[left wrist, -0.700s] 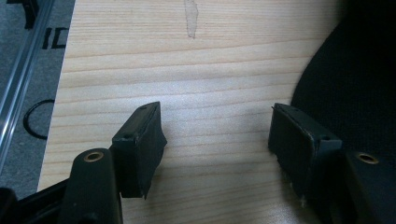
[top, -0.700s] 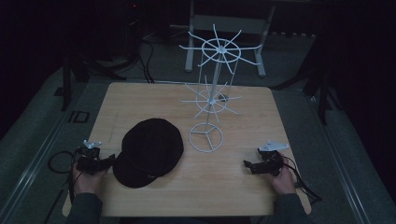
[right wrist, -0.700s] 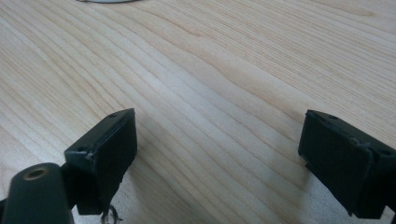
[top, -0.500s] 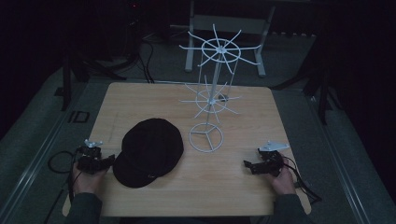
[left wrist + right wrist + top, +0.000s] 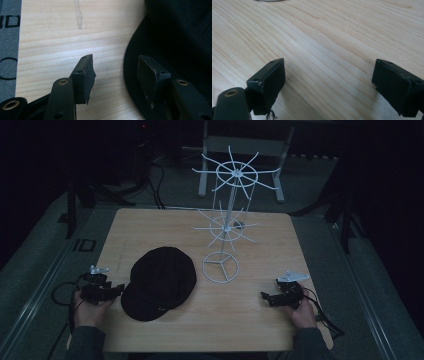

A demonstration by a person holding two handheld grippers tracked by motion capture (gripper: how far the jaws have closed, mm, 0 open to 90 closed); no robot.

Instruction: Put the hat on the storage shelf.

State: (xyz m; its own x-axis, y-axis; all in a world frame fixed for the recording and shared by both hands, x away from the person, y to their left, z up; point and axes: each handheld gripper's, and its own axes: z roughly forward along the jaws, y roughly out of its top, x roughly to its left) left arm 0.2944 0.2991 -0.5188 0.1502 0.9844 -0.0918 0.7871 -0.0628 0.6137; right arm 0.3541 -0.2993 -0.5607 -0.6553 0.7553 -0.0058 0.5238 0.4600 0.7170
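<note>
From the high view, you are resting both hands at the near edge of the table (image 5: 150,227), one at each corner. Your left gripper (image 5: 119,288) is pointing at the black cap (image 5: 160,282), which is lying flat on the wood, left of centre and just beside the round base of the white wire rack (image 5: 227,227). Your right gripper (image 5: 263,296) is sitting well apart from the cap, on bare wood at the right. The rack is standing upright behind the cap, and none of its spokes is carrying anything. Judging from that, you are only beginning: the cap is not yet lifted, and the whole job of picking it up and hanging it on the rack looks to be ahead of you.

In the left gripper view, your left gripper (image 5: 115,75) is standing with its jaws spread, nothing between them but wood and the cap's (image 5: 175,37) curved edge. The right-hand jaw is lying over the dark brim; whether it is touching the fabric is hard to tell. You are lining up a pinch on that edge, it seems.

In the right gripper view, your right gripper (image 5: 328,82) is also holding its jaws wide apart over empty table (image 5: 324,37), gripping nothing. A sliver of the rack's (image 5: 268,0) base is peeking in at the top edge.
</note>
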